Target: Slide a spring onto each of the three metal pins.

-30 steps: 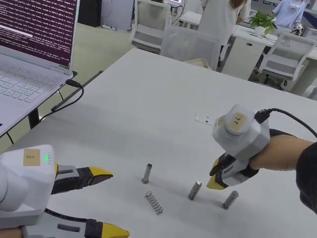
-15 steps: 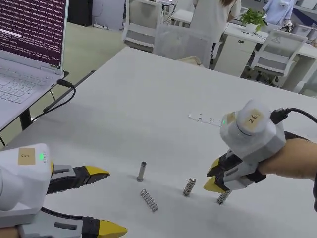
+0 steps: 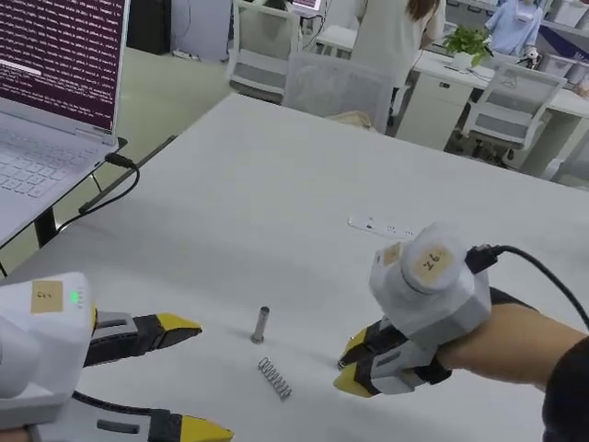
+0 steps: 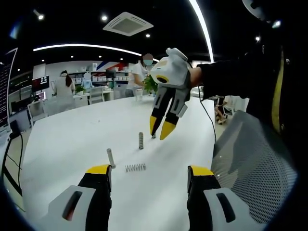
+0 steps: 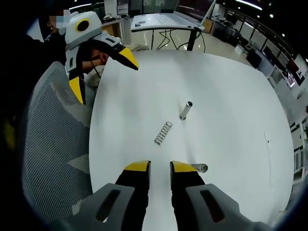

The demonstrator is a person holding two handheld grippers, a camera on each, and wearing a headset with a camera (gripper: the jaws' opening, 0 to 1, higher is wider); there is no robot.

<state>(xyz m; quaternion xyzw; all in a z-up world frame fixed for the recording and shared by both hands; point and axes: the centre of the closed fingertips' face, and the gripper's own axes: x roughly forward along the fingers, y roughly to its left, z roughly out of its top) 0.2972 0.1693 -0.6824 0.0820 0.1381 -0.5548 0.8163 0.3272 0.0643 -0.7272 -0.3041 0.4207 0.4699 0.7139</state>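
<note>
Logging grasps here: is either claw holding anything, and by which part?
Nothing is held. The left claw is wide open; the right claw is narrowly open with nothing between, a pin just beside it.

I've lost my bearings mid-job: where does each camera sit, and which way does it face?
Head view: on the headset, looking down at the table; left gripper, right gripper and a sleeve show.
Left gripper view: along its own jaws, facing the right gripper.
Right gripper view: along its own jaws, facing the left gripper.
Shared: the bare pin and loose spring.
</note>
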